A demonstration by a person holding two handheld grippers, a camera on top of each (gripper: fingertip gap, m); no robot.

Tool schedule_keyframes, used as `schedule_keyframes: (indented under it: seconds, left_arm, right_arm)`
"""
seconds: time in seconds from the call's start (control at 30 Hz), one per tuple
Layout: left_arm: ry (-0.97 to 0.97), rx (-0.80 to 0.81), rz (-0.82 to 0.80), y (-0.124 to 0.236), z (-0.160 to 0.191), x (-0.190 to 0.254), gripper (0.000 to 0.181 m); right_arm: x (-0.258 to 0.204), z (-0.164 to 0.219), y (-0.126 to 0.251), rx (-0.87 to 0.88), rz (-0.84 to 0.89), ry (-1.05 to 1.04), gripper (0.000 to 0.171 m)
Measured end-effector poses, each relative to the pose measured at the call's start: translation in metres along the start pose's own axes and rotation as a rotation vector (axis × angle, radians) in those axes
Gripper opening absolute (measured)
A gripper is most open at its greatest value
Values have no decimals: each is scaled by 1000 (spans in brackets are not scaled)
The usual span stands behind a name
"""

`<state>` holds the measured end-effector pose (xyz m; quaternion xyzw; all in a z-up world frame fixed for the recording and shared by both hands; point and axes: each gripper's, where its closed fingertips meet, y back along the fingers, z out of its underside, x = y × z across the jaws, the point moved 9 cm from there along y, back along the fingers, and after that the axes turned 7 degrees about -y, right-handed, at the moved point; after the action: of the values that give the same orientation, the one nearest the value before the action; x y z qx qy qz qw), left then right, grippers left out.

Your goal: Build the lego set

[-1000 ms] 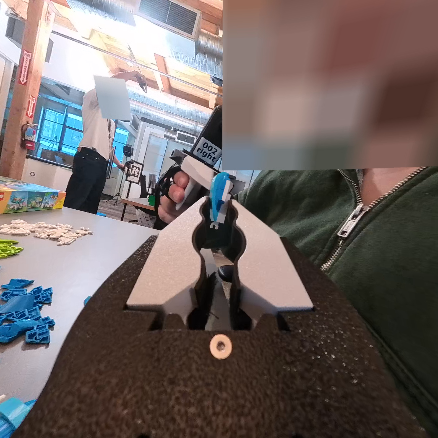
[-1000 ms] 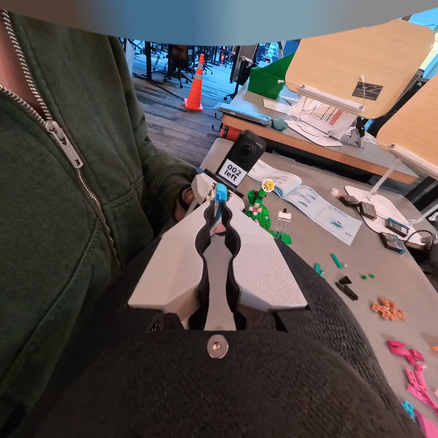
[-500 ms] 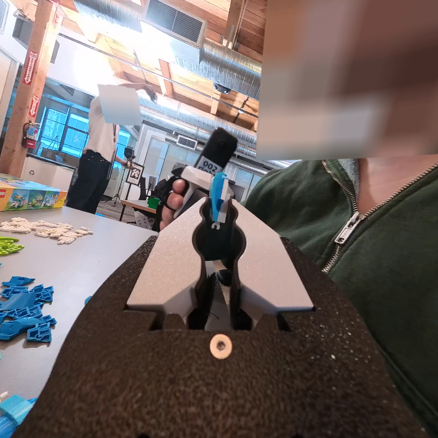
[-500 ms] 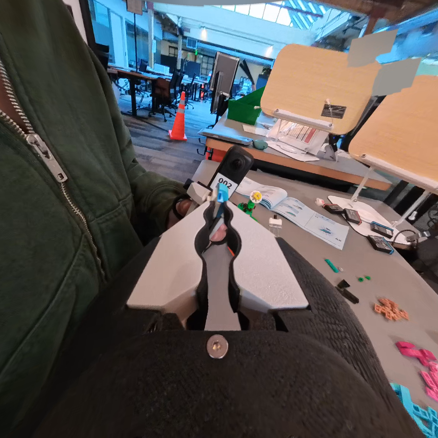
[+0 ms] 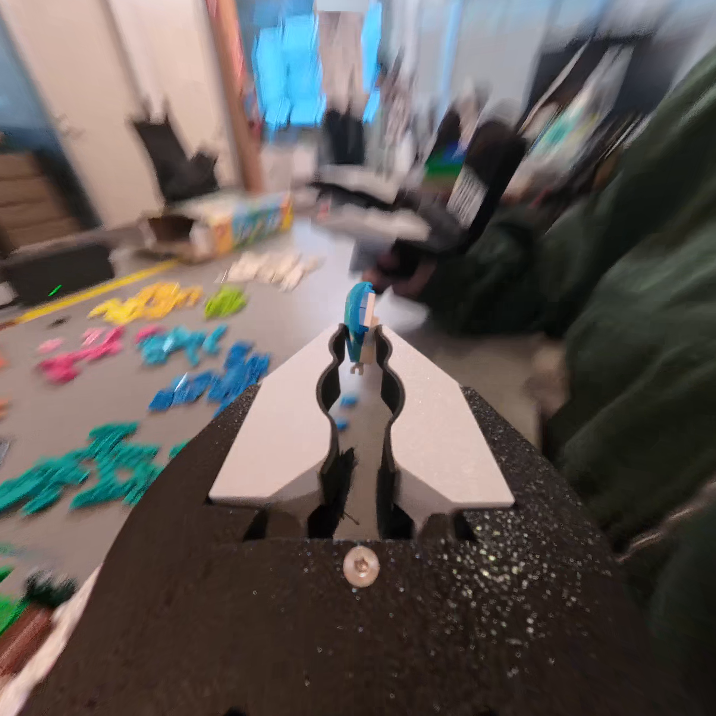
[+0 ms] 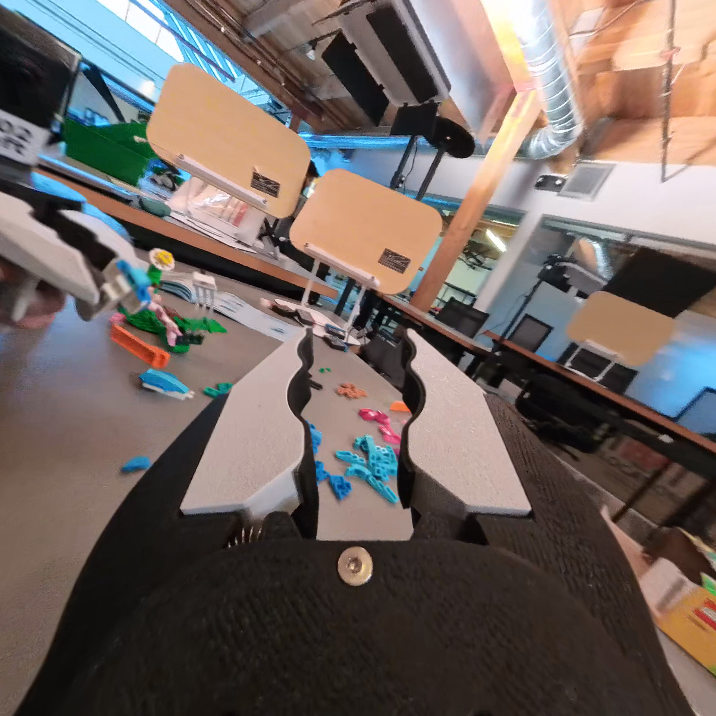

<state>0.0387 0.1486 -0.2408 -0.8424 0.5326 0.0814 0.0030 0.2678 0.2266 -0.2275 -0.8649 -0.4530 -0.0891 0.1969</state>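
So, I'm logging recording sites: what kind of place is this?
Probably an open-plan office or lab workspace, not a home: long desks in rows, exposed ceiling ductwork, and camera stands beside a grey table spread with sorted lego pieces.

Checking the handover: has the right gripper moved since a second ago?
Yes. The right gripper has let go of the blue piece and swung right, away from the left gripper; its jaws now stand open over the table.

White printed label (image 6: 17, 141) on left tool's camera mount; dark plates (image 6: 265, 185) on tan boards; print blurred.
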Motion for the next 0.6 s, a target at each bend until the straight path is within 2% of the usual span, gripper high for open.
schedule_keyframes:
  seconds: [0.1,0.27,0.6]
  left_arm:
    - [-162,-262,-58,-12,14,13,12]
    - [-464,-587,-165,-30,26,23,12]
    - [-746,-790,-169,-42,41,27,13]
  right_arm:
    - [5,10,7,-27,10,2,44]
    - [17,14,11,-18,18,-144,46]
    - [18,18,10,-59,17,-169,45]
